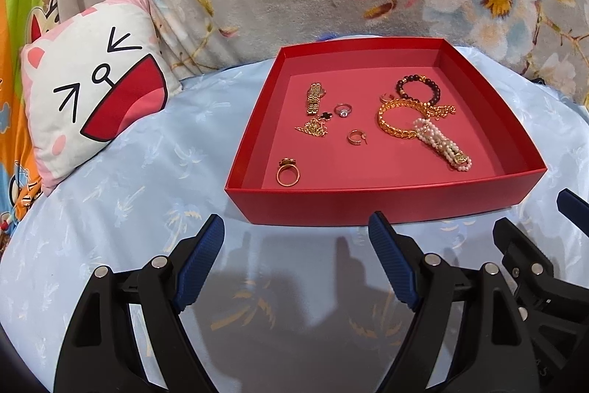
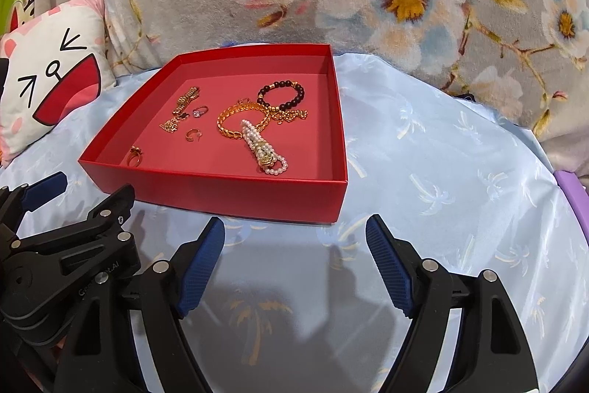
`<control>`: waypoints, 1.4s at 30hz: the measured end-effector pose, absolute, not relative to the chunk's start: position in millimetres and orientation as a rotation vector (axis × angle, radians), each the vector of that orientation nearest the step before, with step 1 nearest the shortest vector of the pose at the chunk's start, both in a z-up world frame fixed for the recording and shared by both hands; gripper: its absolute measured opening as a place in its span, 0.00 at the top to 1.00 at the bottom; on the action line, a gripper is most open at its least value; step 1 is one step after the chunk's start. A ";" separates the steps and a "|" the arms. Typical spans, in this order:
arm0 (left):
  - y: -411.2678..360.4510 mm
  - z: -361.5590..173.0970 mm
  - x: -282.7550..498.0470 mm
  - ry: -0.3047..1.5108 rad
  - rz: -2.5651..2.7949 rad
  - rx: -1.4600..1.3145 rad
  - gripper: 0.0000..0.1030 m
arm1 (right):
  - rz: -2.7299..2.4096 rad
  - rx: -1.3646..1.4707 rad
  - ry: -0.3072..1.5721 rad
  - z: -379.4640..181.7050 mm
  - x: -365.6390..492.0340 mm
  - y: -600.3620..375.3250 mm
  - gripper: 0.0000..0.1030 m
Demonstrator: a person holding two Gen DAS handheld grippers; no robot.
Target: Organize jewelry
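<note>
Rings, bracelets and chains lie loose in the red tray (image 1: 383, 205) on the bed; both hand-held grippers, left (image 1: 296, 227) and right (image 2: 296, 227), hover wide open and empty: sorted or awaiting sorting, unclear.

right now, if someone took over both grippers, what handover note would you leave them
Left gripper: open, empty, over the blue sheet before the red tray.
Right gripper: open, empty, beside it.
All visible jewelry lies in the tray: gold ring at the near left, pearl bracelet overlapping the gold chain bangle, dark bead bracelet behind.
This fits either loose pieces awaiting sorting or pieces already gathered; the pictures cannot settle which.
</note>
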State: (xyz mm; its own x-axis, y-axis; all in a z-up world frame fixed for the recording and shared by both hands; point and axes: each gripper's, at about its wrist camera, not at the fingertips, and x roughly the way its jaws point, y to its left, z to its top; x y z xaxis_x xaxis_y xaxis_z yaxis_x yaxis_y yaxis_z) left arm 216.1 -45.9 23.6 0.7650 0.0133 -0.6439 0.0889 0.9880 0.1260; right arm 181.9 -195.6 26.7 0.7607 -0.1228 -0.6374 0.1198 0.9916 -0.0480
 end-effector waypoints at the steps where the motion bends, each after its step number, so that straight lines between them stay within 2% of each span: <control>1: -46.2 23.6 215.8 0.698 -0.039 0.154 0.24 | -0.132 -0.004 0.694 26.6 182.0 -195.8 0.25; 42: -45.7 24.9 213.2 0.676 -0.001 0.174 0.24 | -0.151 -0.011 0.686 27.3 179.9 -196.8 0.22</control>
